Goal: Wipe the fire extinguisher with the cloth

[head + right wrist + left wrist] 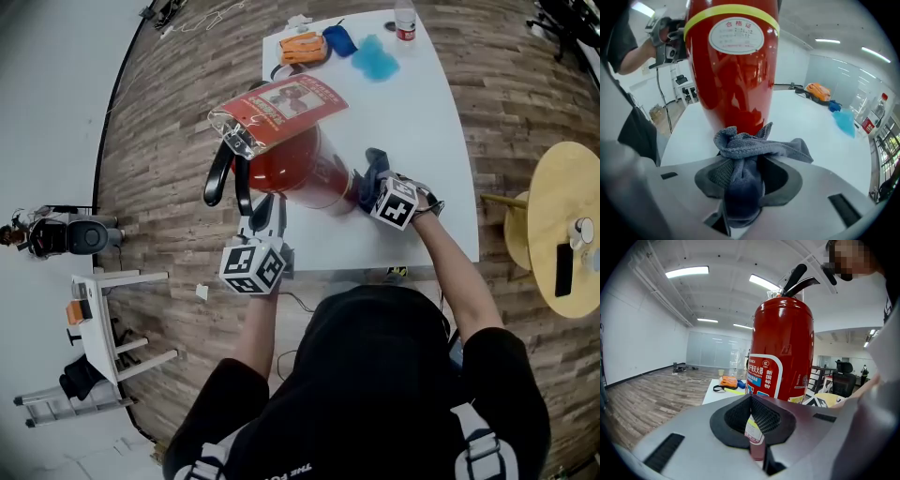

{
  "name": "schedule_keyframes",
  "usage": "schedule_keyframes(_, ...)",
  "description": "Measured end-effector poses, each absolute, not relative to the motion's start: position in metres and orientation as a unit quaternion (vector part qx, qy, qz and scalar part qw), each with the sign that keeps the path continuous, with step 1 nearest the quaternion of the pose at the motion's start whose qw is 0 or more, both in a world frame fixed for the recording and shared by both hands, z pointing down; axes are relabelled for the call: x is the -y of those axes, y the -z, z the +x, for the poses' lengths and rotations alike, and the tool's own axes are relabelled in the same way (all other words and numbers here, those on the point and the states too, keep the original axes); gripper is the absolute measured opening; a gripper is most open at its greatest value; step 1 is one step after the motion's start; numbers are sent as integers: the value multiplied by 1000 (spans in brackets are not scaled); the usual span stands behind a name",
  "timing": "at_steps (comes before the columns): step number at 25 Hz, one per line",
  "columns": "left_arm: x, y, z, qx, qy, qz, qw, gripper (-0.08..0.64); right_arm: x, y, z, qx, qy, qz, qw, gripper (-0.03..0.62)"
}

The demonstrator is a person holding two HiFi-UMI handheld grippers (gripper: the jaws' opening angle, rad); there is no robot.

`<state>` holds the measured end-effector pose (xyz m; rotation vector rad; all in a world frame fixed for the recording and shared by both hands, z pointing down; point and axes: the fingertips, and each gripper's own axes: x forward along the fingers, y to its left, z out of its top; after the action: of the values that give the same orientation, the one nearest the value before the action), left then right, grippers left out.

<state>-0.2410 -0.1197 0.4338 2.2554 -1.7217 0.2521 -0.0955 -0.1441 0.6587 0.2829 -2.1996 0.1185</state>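
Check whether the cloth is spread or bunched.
Bunched up: the cloth is a crumpled wad pinched in the jaws of the right gripper.

Two grippers at the white table's (427,159) near edge: left gripper (265,210), right gripper (368,185). On that table: one fire extinguisher (302,171), one grey cloth (754,149), one light-blue cloth (375,59), one orange pouch (302,47), one dark blue item (339,39), one bottle (405,21). Right of the table, one round wooden table (548,202) bearing one phone (563,270) and one cup (583,230). Left of it, one white shelf unit (101,323).

bright, even | ceiling strip lights (686,272) | fisheye edges | near foreground blurred
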Motion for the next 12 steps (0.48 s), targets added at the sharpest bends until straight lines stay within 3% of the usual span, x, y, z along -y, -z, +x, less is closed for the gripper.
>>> schedule_keyframes(3,122,-433,-243,598,-87,784,143,22,146,-654,-99,899,-80,128,411,128)
schedule_keyframes(7,122,-435,-244,600,-83,782,145,22,140,-649,-105,918,-134,165,334,107)
schedule_keyframes(12,121,-435,-244,598,-85,784,143,22,139,-579,-106,955,-128,208,170,104)
